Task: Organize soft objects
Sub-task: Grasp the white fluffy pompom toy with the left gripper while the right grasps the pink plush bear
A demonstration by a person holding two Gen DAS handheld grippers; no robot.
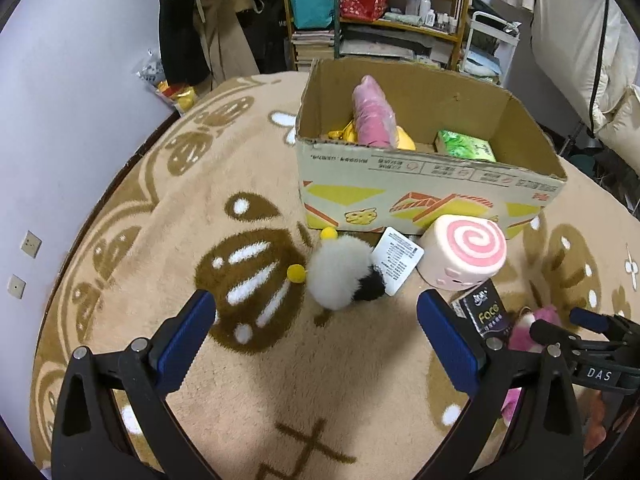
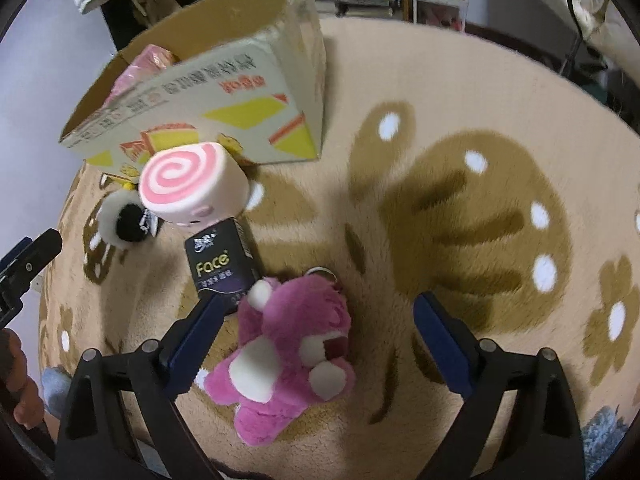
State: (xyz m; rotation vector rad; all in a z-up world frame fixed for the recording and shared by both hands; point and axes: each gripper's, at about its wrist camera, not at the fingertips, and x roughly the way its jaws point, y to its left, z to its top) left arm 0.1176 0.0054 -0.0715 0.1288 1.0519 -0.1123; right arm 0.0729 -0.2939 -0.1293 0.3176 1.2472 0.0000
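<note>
Left wrist view: the left gripper (image 1: 316, 316) gapes wide over the rug (image 1: 360, 380), a white fluffy toy (image 1: 340, 276) just ahead. Only here the cardboard box (image 1: 420, 184) shows its contents: a pink roll (image 1: 374, 112) leaning upright, a green packet (image 1: 466, 145).

Right wrist view: the right gripper (image 2: 316, 314) is wide, straddling the pink bear (image 2: 292, 352), which lies lengthwise toward the camera. A black tissue pack (image 2: 222, 264) and swirl cushion (image 2: 192, 184) crowd beyond.
</note>
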